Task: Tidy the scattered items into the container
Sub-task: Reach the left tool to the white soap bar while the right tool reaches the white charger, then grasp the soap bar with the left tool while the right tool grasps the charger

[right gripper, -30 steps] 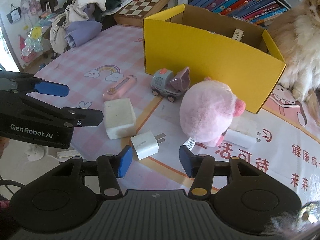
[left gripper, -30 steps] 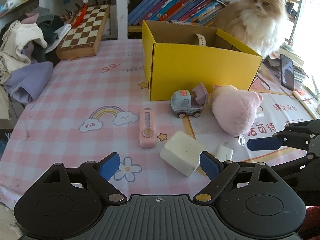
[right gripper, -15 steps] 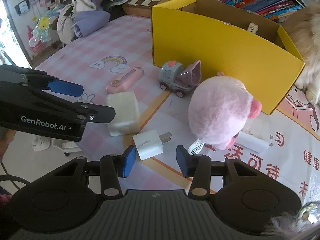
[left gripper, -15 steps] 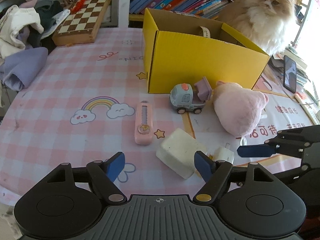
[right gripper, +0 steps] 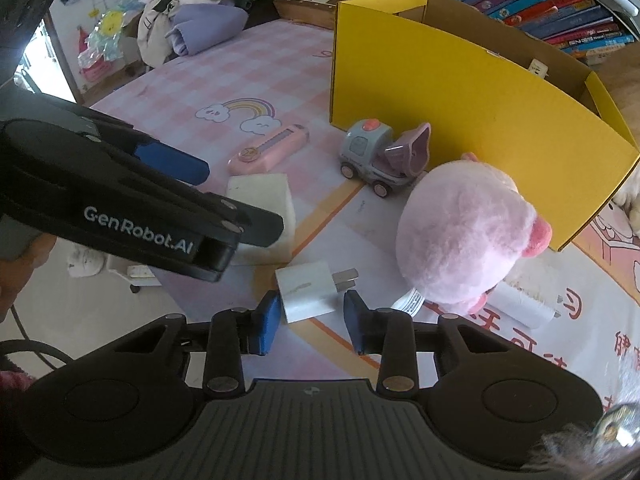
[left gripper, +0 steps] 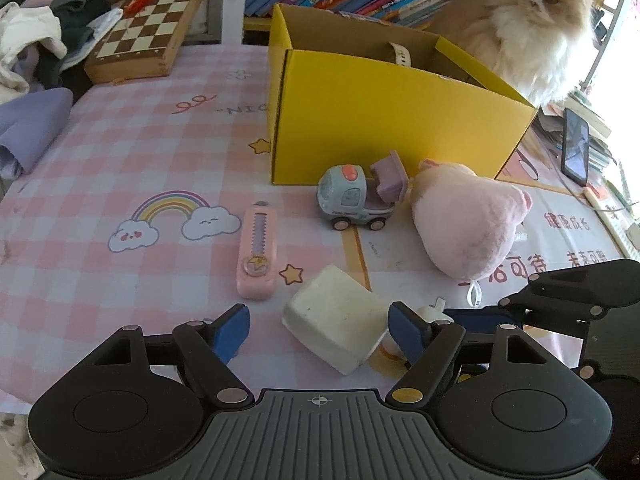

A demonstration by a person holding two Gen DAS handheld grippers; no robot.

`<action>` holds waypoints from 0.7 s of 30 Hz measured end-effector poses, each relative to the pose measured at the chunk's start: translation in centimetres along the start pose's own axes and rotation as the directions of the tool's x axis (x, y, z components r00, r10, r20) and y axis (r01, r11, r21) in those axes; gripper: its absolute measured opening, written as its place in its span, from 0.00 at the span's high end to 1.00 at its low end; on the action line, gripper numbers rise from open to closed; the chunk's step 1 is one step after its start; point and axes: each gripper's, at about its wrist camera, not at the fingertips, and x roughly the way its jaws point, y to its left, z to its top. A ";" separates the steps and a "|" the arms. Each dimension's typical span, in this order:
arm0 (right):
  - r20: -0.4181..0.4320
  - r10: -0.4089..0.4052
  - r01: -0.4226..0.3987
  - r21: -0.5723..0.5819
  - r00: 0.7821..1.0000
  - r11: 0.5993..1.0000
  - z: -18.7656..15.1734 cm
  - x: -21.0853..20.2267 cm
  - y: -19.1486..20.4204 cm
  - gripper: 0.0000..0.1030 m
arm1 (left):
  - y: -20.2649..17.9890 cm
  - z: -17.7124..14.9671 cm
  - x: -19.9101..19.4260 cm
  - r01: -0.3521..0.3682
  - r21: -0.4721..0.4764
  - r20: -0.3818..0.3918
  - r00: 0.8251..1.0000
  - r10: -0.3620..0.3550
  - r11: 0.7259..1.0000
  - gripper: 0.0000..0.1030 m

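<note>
Your left gripper [left gripper: 318, 330] sits low over the near edge of the bench [left gripper: 120, 152], jaws wide apart. The off-white foam block [left gripper: 336, 322] lies tilted between them; its right corner looks to be against the right blue pad [left gripper: 404, 332], the left pad is clear of it.

Your right gripper [right gripper: 310, 322] has its jaws apart too, but narrower, straddling the near end of the white square plug-in charger [right gripper: 306, 290]. The left pad [right gripper: 266, 320] is at the charger's edge; contact I can't confirm. The right pad is clear of it. The charger lies flat, prongs aimed toward the round pink plush toy [right gripper: 460, 236].

Everything else is on the pink checked cloth, outside the yellow cardboard box [left gripper: 380, 120]:
- pink flat utility knife with slider [left gripper: 257, 252], just left of the foam block, beside the rainbow print
- grey toy truck with purple tipper [left gripper: 362, 196], just in front of the box's front wall
- plush toy just right of the truck, near the box's right corner
- white rectangular block with a small end tab [right gripper: 524, 304], behind the plush in the right wrist view

Inside the box you can see a pale strap [left gripper: 400, 54] against the back wall. Fluffy orange-and-white cat [left gripper: 520, 24] sits behind the box.
</note>
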 end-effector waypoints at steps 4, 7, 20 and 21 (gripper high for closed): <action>0.002 0.009 -0.009 -0.011 1.000 1.000 0.1 0.3 -0.1 0.68 | -0.3 0.2 0.4 0.002 0.006 -0.009 1.000 -0.002 1.000 0.25; 0.006 0.017 -0.016 -0.020 1.000 1.000 0.2 0.4 -0.1 0.68 | -0.6 0.4 0.6 0.003 0.009 -0.017 1.000 -0.003 1.000 0.25; 0.017 0.025 -0.025 -0.031 1.000 0.999 -0.3 0.2 -0.9 0.71 | -1.4 0.6 2.0 -0.009 0.002 -0.050 0.999 0.009 1.000 0.27; 0.017 0.022 -0.021 -0.029 1.000 0.999 -0.4 0.2 -1.0 0.71 | -1.4 0.6 2.1 -0.012 0.004 -0.049 0.999 0.012 1.000 0.28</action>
